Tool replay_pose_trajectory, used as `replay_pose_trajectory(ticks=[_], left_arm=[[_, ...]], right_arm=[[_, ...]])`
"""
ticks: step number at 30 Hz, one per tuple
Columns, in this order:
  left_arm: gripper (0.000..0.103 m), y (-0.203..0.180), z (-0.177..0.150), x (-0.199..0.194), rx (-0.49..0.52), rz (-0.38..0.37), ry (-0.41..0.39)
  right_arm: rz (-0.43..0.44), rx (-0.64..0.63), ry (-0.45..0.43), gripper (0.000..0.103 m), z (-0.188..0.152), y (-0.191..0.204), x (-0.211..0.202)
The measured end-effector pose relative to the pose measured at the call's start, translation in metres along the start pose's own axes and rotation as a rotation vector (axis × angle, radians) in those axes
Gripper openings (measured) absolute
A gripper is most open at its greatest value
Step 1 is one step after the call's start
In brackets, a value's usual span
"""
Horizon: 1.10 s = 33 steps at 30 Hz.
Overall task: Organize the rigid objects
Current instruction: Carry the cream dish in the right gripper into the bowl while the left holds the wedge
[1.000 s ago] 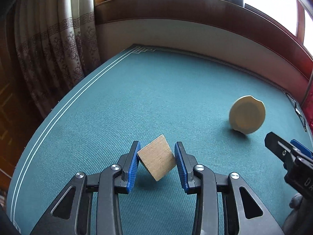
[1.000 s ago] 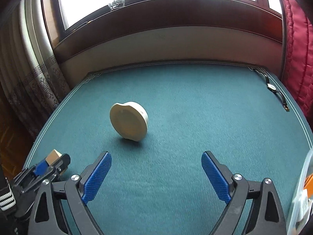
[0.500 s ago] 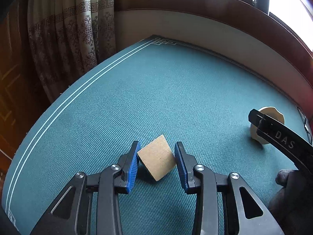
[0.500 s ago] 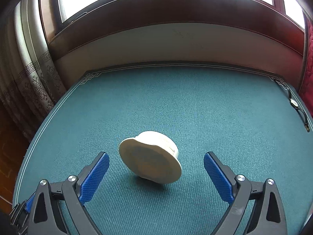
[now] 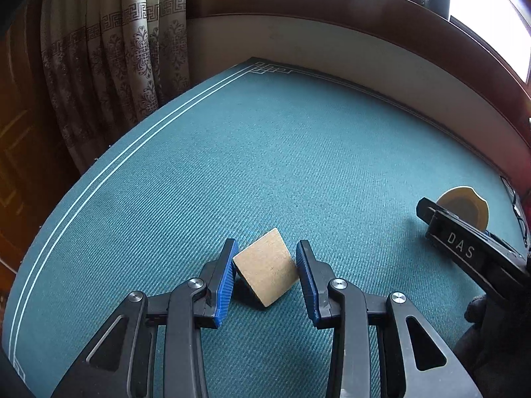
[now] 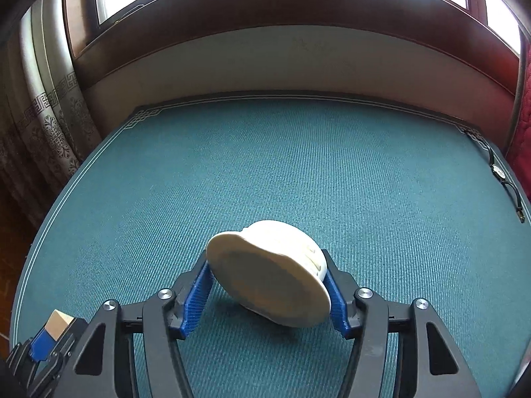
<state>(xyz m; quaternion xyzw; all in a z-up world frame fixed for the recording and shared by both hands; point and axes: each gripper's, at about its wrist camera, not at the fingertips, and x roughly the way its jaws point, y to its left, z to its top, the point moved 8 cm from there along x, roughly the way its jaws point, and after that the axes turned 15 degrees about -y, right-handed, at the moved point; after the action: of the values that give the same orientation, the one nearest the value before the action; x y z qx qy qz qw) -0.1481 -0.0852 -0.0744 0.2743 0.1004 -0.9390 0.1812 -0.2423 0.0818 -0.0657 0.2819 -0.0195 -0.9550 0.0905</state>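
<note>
My left gripper [image 5: 265,275] is shut on a tan wooden block [image 5: 265,270], held tilted just above the teal table [image 5: 265,152]. The block also shows at the lower left of the right wrist view [image 6: 59,323]. My right gripper [image 6: 267,287] has closed around a cream round disc-shaped object [image 6: 270,280] that stands on its edge, tilted; both blue pads [image 6: 199,293] touch its sides. The disc shows at the far right of the left wrist view [image 5: 464,205], partly behind the right gripper's black body [image 5: 464,248].
A wristwatch [image 6: 497,172] lies at the table's far right edge. Patterned curtains [image 5: 109,66] hang past the left edge. A wall and wooden window sill [image 6: 282,16] run behind the table. A red cushion [image 6: 522,132] is at the right.
My right gripper moved forward to the cream disc and closed its jaws on it. My left gripper kept its hold on the wooden block and turned left.
</note>
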Motion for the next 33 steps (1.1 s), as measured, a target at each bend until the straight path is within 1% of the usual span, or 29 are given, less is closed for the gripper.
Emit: replay_pose_trajectory(ticks=[6,14,23,33], left_arm=[[0.037,-0.003,0.000,-0.004,0.006,-0.021,-0.004],[0.037,-0.015,-0.003,-0.013,0.020,-0.063,-0.005],[0.037,-0.028,0.000,-0.026,0.056,-0.112,-0.021],[0.037,-0.051,-0.006,-0.041,0.104,-0.172,-0.040]], right_arm=[[0.018,0.012,-0.005,0.064,-0.011,-0.003,-0.021],[0.032,0.061,-0.015,0.064,-0.022,-0.020,-0.057],[0.013,0.113,-0.021,0.064,-0.042,-0.045,-0.095],[-0.029,0.185,-0.051,0.064,-0.048,-0.073,-0.128]])
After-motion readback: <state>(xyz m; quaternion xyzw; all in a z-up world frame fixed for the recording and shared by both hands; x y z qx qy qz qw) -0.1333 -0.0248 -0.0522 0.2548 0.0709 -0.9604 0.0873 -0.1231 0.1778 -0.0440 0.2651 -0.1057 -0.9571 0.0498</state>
